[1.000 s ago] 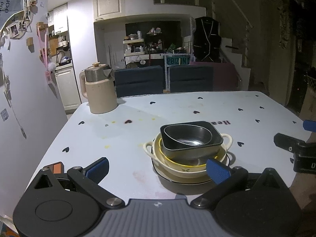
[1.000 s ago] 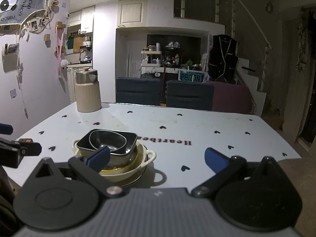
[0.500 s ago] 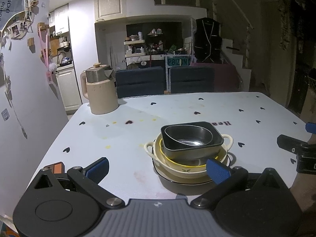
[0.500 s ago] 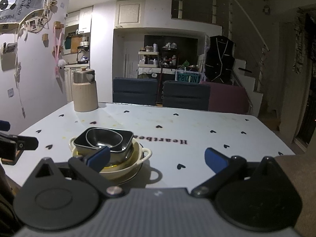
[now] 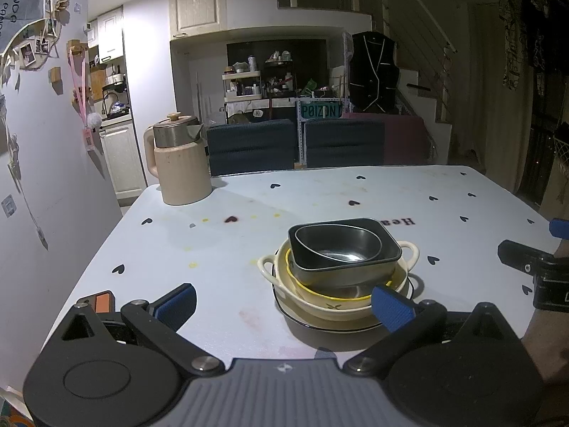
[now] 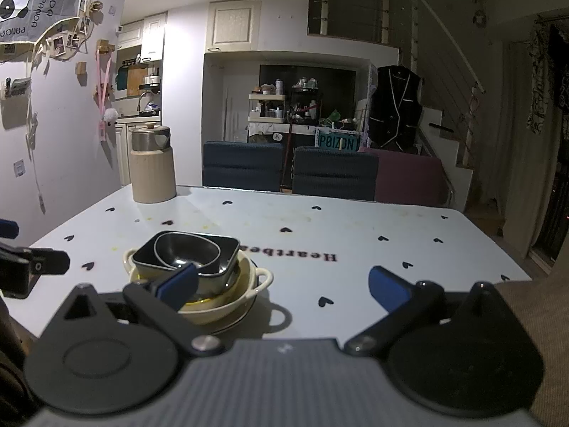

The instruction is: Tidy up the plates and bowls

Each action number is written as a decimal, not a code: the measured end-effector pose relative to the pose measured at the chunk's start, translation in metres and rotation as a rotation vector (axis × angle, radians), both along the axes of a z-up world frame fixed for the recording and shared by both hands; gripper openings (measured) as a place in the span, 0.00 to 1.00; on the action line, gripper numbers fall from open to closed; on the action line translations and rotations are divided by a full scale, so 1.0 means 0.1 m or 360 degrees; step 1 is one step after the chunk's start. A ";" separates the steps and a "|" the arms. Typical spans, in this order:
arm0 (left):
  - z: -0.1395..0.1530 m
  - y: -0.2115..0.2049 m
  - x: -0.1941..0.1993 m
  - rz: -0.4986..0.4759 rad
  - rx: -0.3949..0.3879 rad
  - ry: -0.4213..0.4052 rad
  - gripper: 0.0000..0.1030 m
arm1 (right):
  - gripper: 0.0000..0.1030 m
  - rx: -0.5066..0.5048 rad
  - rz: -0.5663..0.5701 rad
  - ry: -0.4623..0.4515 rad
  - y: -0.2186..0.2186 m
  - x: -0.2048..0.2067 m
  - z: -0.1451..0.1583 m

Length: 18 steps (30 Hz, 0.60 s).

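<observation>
Left wrist view has the stack point(image 5: 339, 277) in the lower centre of the frame, on the table point(image 5: 355, 192) just beyond the left gripper point(image 5: 284, 304), whose fingers are spread wide with nothing between them. From the right wrist view the same stack sits lower left, and the right gripper point(image 6: 282, 284) is likewise spread and empty, its left finger overlapping the stack in the frame; whether it touches cannot be told.

The stack nests from the bottom up: a dark-rimmed plate point(image 5: 295, 315), a cream two-handled bowl point(image 5: 284, 281), a yellow-rimmed bowl point(image 5: 313, 293) inside that, then a dark rectangular dish point(image 5: 387, 245) holding a smaller dark oval bowl point(image 5: 338, 243). The oval bowl looks empty apart from a sheen at its bottom. Nothing else in the way of crockery shows on the table; a jug point(image 5: 181, 163) stands well apart at the upper left.

A nested pile like this fits either dishes gathered up together or a pile waiting to be sorted out, so which step is in hand cannot be settled. Whichever it is, good handling would mean gripping one rim at a time, squarely across the wall rather than at a corner, and keeping the piece level, since the dark dishes sit loosely in the rounder bowls and could slide or tip. The other gripper would probably do best steadying the cream bowl by a handle.
</observation>
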<state>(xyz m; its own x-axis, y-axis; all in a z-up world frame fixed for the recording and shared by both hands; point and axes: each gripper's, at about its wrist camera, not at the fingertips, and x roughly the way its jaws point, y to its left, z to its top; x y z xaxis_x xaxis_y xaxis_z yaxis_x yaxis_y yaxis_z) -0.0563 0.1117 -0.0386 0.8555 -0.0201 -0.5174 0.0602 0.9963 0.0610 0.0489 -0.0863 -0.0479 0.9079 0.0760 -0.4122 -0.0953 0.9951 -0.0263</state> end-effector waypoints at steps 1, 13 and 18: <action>0.00 0.00 0.00 0.0000 0.0001 0.0000 1.00 | 1.00 0.0000 0.0000 0.0000 0.00 0.00 0.00; 0.00 -0.01 0.00 0.0001 0.0008 -0.0001 1.00 | 1.00 -0.0001 -0.0002 -0.0001 0.01 0.00 0.00; 0.00 -0.02 -0.01 0.0000 0.0008 -0.0001 1.00 | 1.00 -0.0001 -0.0002 -0.0001 0.01 0.00 0.00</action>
<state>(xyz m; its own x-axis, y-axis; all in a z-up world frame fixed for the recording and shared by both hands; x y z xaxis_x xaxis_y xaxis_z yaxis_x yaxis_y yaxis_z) -0.0569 0.1101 -0.0389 0.8560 -0.0176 -0.5167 0.0603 0.9960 0.0660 0.0484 -0.0855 -0.0480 0.9083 0.0744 -0.4116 -0.0938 0.9952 -0.0272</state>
